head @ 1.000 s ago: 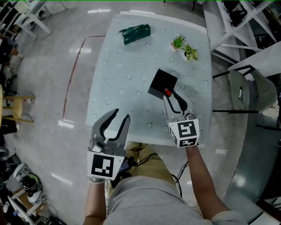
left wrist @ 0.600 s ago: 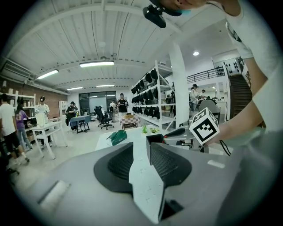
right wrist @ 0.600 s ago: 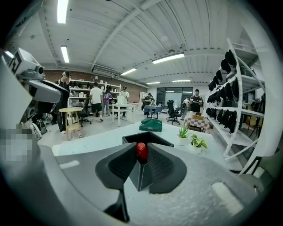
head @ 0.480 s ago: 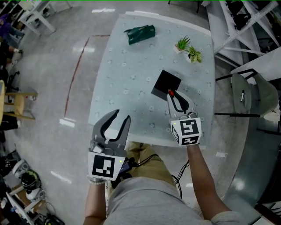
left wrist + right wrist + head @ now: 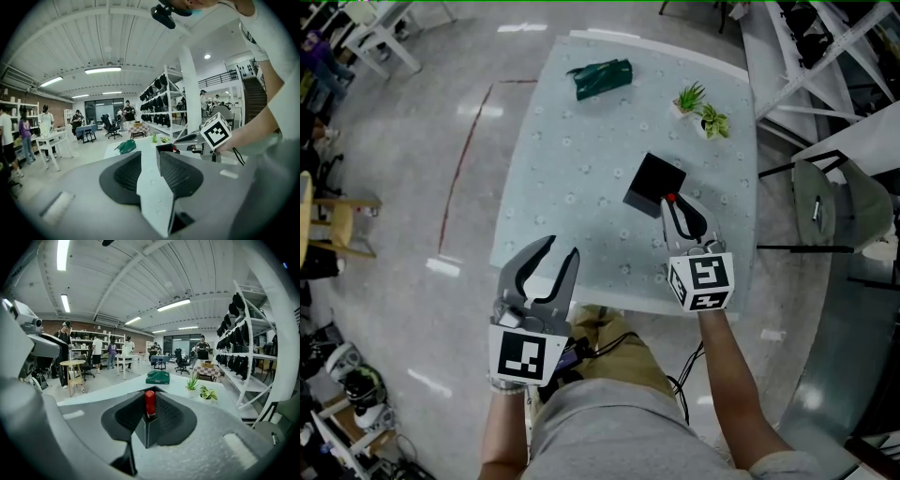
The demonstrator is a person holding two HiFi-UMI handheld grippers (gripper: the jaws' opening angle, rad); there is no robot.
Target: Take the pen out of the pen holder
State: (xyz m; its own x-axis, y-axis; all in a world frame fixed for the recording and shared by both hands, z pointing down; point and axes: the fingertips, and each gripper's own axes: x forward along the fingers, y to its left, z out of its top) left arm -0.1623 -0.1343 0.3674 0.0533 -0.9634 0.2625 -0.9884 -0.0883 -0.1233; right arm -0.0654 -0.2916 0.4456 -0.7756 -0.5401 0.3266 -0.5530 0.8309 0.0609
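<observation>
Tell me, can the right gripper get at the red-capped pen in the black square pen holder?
Probably yes: the right gripper has just been closing its jaws, and the red-capped pen, standing in the black square pen holder, sits between them, apparently pinched. Nothing blocks it.

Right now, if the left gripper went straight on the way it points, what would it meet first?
Most likely the table top: the left gripper points slightly downward with its open jaws framing bare table. The black pen holder sits just right of that line, though depth is hard to judge.
</observation>
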